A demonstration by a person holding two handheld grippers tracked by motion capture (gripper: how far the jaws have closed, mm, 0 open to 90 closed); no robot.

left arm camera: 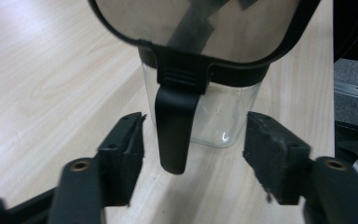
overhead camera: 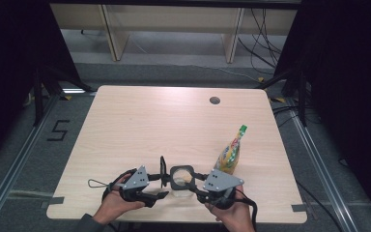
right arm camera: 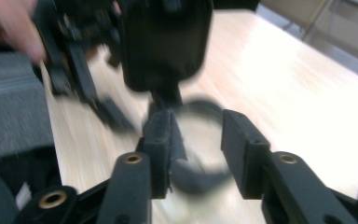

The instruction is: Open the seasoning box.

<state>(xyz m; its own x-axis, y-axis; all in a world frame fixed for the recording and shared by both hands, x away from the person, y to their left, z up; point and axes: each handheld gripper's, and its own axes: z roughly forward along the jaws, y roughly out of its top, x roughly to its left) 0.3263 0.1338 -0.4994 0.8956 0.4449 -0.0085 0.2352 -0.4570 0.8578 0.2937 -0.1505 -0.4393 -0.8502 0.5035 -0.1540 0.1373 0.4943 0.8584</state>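
Jar (overhead camera: 181, 180) stands on my bench (overhead camera: 140, 125); both hand-held grippers, left (left arm camera: 193, 149) and right (right arm camera: 196, 144), gape loosely around its lid tabs, gripping nothing.

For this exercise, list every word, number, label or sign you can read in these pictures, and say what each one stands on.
"5": black tape mark on the grey floor left of the pale wooden table.
Yellow snack bag with green top: colourful print, too small and blurred to read.
Clear glass container with black-rimmed lid: no text visible.
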